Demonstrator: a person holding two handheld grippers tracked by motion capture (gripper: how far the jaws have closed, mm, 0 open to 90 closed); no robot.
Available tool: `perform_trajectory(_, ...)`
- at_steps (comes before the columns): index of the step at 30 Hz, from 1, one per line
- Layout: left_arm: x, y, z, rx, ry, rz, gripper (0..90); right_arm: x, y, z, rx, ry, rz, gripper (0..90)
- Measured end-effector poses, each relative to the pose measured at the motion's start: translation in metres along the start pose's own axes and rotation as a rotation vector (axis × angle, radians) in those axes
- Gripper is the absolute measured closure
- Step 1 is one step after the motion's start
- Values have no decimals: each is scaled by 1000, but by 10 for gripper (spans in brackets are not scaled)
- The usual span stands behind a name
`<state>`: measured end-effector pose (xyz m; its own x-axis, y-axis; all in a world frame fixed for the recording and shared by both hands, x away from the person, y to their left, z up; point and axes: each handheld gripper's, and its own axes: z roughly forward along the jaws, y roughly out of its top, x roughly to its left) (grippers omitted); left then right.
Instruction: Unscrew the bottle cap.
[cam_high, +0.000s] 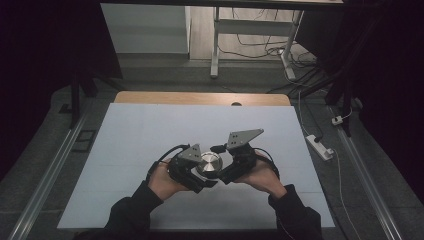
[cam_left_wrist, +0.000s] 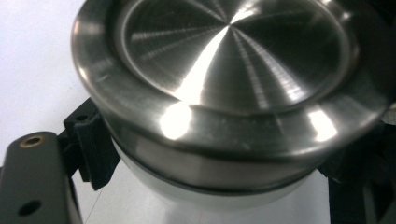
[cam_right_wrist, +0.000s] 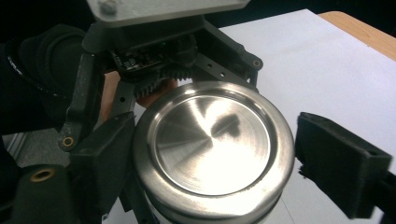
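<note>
Steel-lidded jar (cam_high: 208, 164) held above the near worktop (cam_high: 150, 130), body clamped in left hand-held gripper (cam_high: 192, 172). Lid (cam_right_wrist: 212, 140) seemingly still seated. Right hand-held gripper (cam_high: 225, 170) half-open around lid, one pad touching, other apart. Unscrewing probably remains.

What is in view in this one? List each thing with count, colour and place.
jar: one, whitish body under a shiny steel lid, near the front middle of the sheet, between both grippers
lid: one, brushed silver, on top of the jar
sheet: one, white, covering most of the table
table: one, wooden edge showing at the far side
power strip: one, white, on the floor right of the table
desk frame: one, white legs, beyond the table
left gripper: one, black, jaws clamped on the jar body
right gripper: one, black, jaws either side of the lid; the right-hand jaw stands clear of it
hands: two, dark sleeves, bottom edge
</note>
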<state>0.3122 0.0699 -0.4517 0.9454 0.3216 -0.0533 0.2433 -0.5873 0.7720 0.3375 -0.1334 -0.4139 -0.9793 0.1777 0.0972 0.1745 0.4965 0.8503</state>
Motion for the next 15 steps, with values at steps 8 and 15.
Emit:
perform_trajectory(8,1,0,-4,-13,9,-9,156,1,1,-6,3,-26,-7,104)
perform_trajectory(15,4,0,-9,-24,12,-13,155,1,1,-13,-3,-42,-16,110)
